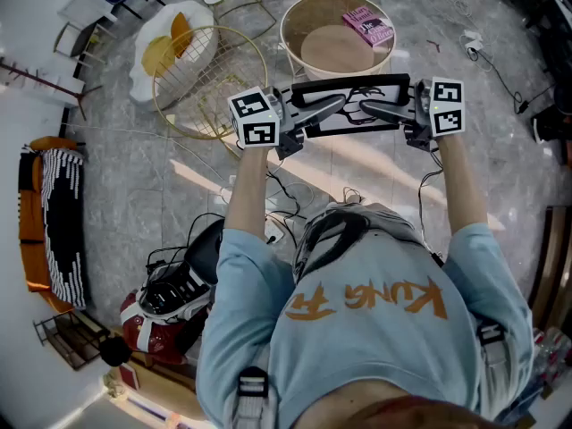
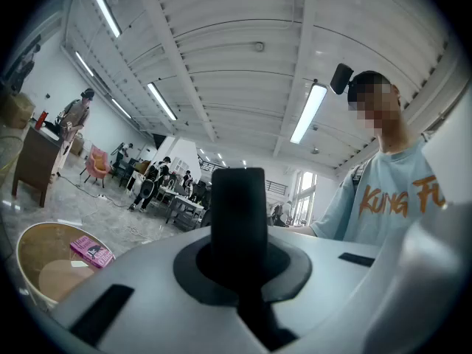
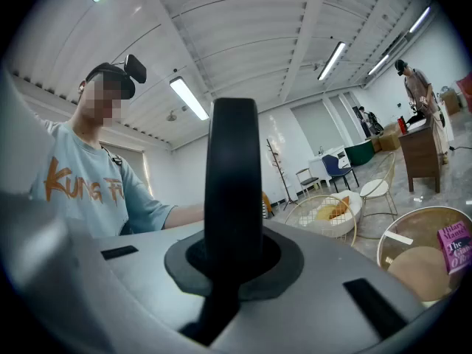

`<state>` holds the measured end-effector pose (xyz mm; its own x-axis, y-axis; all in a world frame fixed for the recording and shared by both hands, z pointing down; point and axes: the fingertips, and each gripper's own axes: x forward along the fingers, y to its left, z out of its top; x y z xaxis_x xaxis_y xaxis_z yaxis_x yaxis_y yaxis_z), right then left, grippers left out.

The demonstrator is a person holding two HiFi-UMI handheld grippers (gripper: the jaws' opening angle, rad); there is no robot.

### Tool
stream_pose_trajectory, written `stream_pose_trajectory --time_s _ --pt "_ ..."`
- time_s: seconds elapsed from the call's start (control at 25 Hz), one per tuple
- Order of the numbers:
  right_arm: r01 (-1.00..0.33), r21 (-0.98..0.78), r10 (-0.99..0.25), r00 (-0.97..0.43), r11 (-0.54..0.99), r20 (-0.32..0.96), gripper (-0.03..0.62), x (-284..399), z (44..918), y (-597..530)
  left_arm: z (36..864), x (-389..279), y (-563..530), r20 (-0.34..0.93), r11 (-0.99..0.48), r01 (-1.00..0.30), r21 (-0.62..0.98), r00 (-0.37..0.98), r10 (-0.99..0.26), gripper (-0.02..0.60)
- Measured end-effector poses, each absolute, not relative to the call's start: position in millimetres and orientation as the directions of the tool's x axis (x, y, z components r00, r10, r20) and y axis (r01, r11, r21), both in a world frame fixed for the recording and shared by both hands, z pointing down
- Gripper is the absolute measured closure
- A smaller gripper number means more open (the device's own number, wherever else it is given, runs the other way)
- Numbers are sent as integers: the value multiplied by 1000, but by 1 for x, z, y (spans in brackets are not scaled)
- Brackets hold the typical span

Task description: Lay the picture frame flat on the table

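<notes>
Wire chair with cushion (image 1: 168, 47): stood at far left on the floor, well apart from the work; played no part.
Left gripper (image 1: 331, 106): jaws were clamped on the left end of the picture frame (image 1: 350, 86), whose dark edge rose between them in the left gripper view.
Marker cubes: one on each gripper; black-and-white squares only, no lettering.
Picture frame: black border, pale face with a dark drawing. It was carried in the air, long side level, between the two grippers, on the person's side of the round table (image 1: 329, 50) and not yet on it.
Reason for hold: probably one grip at each end, so the frame could not swing and could be tipped flat together.
Round table: raised rim, tan top, ahead of the frame; judged the place for laying it.
Pink book (image 1: 368, 25): lay on the table's right part, leaving the middle and left bare; cover print too small to read surely.
Right gripper (image 1: 374, 110): jaws were closed on the frame's right end, its edge upright between them.
Shirt (image 1: 366, 302): orange lettering read "KUNG FU".
</notes>
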<state>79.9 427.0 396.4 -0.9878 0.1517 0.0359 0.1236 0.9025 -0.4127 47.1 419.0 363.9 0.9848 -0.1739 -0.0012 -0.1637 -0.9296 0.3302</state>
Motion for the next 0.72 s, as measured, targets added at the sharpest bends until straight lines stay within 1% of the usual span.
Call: stream_pose_trajectory --time_s 0.16,0.52,0.72 --pt "126 -406 154 -988 905 35 586 71 394 428 362 38 420 -2 -932 -177 318 982 -187 554" --pt "60 -397 96 -993 916 71 576 69 390 430 359 36 423 -34 -944 -138 301 987 -155 554" --pt "57 -397 92 -993 916 71 565 68 391 430 359 36 425 -31 -944 -146 297 986 -162 554"
